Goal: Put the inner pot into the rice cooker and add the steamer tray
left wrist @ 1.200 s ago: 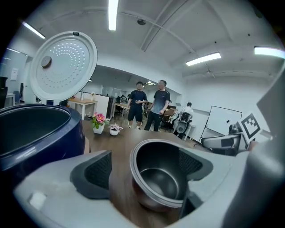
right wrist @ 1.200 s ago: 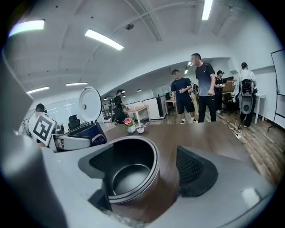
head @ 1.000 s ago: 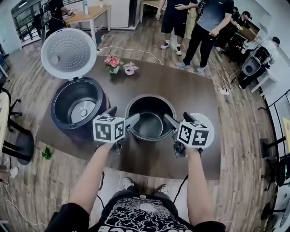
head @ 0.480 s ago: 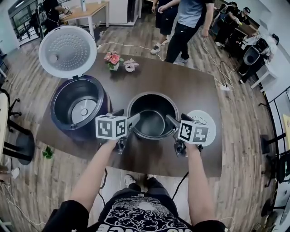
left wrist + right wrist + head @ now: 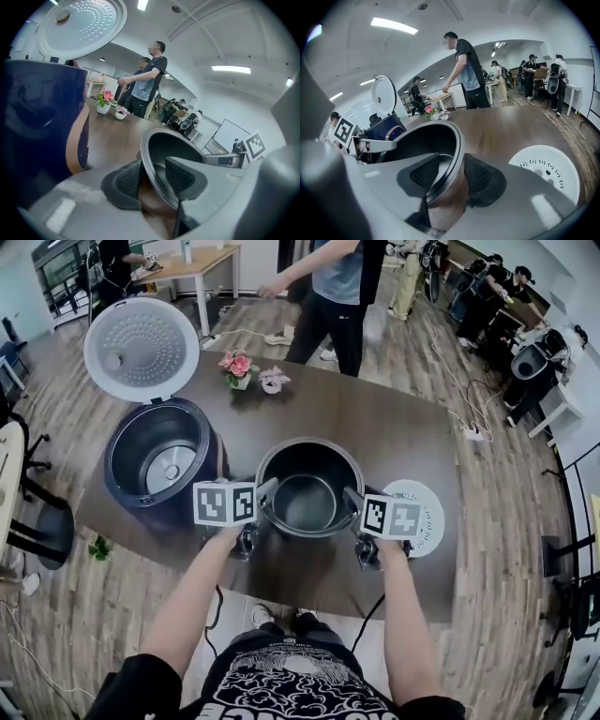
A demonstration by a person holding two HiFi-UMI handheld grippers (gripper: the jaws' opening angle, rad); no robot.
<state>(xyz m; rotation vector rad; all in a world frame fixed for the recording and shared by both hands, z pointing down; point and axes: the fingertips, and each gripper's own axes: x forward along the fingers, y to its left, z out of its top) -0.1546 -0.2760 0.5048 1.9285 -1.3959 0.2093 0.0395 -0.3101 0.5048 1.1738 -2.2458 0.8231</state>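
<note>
Though overhead unclear, left gripper [image 5: 153,178], right gripper [image 5: 451,174] just clamped pot [image 5: 165,143].

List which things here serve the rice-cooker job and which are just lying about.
Job: inner pot, open rice cooker, white steamer tray, left tongs and right tongs, whose jaws have just been closing on the pot's rim.
Lying about: flower pots on the table.
</note>
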